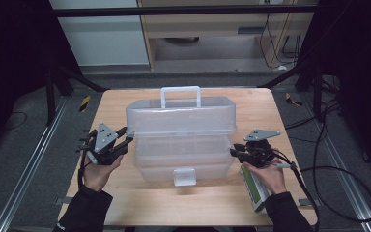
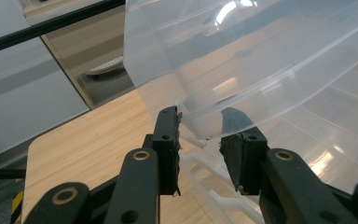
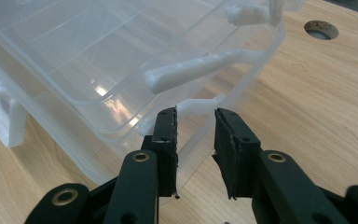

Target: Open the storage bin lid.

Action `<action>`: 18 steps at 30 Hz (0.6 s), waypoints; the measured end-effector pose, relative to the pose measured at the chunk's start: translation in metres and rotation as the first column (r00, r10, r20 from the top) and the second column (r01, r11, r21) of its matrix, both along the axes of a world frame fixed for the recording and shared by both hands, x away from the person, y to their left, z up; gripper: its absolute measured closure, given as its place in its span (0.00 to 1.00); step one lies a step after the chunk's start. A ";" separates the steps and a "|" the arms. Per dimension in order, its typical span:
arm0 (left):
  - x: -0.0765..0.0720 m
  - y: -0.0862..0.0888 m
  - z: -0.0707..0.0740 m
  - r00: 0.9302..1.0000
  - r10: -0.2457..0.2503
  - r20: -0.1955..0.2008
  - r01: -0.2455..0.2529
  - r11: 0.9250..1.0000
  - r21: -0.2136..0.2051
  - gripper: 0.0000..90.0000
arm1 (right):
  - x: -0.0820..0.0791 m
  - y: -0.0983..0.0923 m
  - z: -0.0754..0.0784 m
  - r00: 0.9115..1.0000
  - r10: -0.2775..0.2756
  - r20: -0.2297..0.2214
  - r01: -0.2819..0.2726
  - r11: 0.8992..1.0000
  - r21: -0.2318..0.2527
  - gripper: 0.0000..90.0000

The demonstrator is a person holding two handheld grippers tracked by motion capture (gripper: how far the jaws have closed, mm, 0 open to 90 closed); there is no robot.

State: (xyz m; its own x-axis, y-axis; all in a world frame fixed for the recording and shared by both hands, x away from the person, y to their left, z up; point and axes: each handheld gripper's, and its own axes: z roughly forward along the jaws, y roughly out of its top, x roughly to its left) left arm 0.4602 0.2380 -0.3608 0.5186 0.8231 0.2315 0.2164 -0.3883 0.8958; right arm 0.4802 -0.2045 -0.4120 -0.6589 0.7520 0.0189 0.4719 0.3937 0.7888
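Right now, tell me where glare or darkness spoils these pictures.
High view: the surroundings are dark, and the lit wooden table stands out. Left gripper view: bright glare streaks on the clear storage box. Right gripper view: small glare spots on the box wall; the wood grain looks sharp.

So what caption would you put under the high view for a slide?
Two hand-held grippers, left and right, flank a clear tiered plastic storage box on a wooden table.
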 end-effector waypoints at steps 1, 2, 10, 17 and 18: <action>0.001 0.000 0.000 1.000 0.001 0.001 -0.001 1.000 0.000 0.75 | 0.000 0.000 0.000 1.000 -0.002 -0.005 0.002 1.000 0.004 0.79; 0.001 0.000 0.000 1.000 0.002 0.001 -0.002 1.000 -0.003 0.75 | 0.000 0.000 0.000 1.000 -0.001 -0.007 0.001 1.000 0.007 0.79; 0.005 0.002 0.004 1.000 -0.003 -0.004 0.003 1.000 -0.004 0.75 | 0.000 0.002 -0.001 1.000 -0.002 -0.014 0.002 1.000 0.022 0.84; 0.009 0.002 0.008 1.000 -0.002 -0.007 0.002 1.000 -0.007 0.76 | -0.001 0.002 -0.001 1.000 -0.005 -0.015 0.005 1.000 0.020 0.85; 0.009 0.002 0.008 1.000 -0.001 -0.009 0.001 1.000 -0.007 0.76 | -0.001 0.003 -0.001 1.000 -0.006 -0.016 0.006 1.000 0.021 0.85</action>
